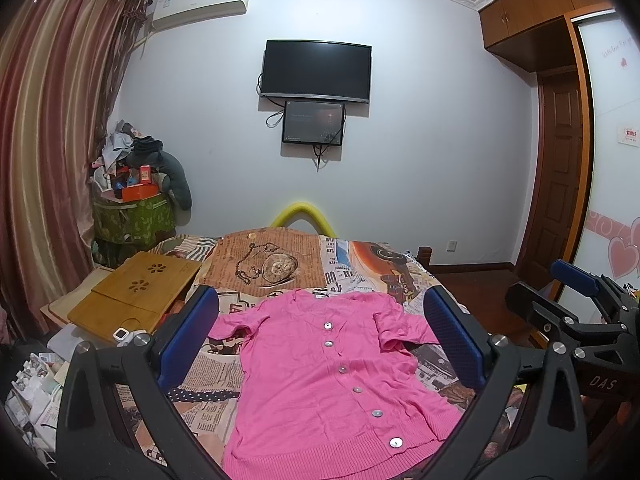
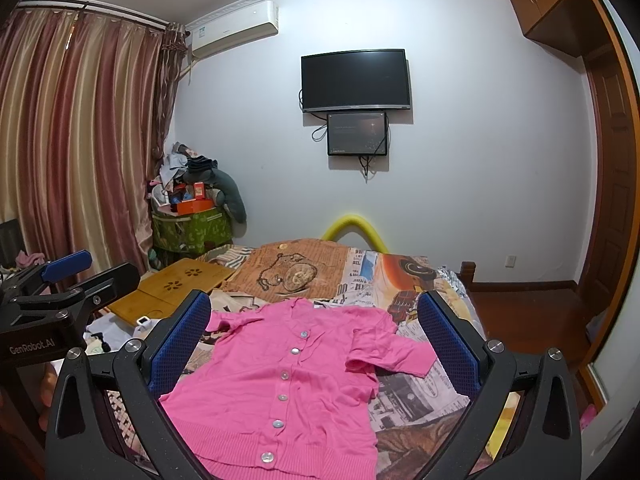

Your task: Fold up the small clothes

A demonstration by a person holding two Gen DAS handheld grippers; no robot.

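Cardigan point(image 1: 320, 376): pink knit, spread flat, buttoned, front up on the bed point(image 1: 360, 268).
Left gripper point(image 1: 320, 340): fingers spread wide, empty, above it.
Right gripper point(image 2: 316, 344): likewise.
Handling: probably light, limp, stretchy; pinch sleeve ends or hem corners.

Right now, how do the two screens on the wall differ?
The TV is larger and hangs higher; the small screen sits just below it. The TV is dark all over, while the small screen shows a faint picture. Both are black-framed, flat on the white wall, with cables hanging from them.
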